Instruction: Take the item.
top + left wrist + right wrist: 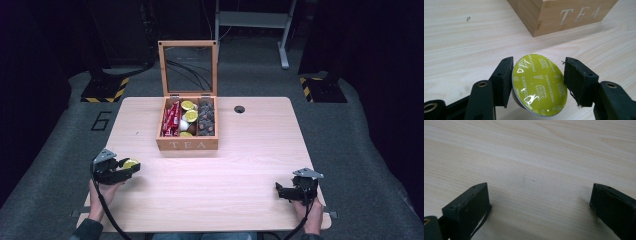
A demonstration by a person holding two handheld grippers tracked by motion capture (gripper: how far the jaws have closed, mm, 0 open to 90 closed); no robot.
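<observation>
A coffee capsule with a yellow-green foil lid marked CAPPUCCINO is clamped between the two black jaws of my left gripper. In the high view that left gripper is low over the table's left front part, with the capsule at its tip. A wooden box marked TEA stands open at the table's middle back; it holds red packets, more yellow-lidded capsules and dark capsules. My right gripper rests at the front right, and its jaws stand wide apart over bare wood.
The box's glass lid stands upright behind it. A round cable hole sits in the tabletop right of the box. Grey floor surrounds the light wooden table, with stands marked in yellow and black stripes at the back left and right.
</observation>
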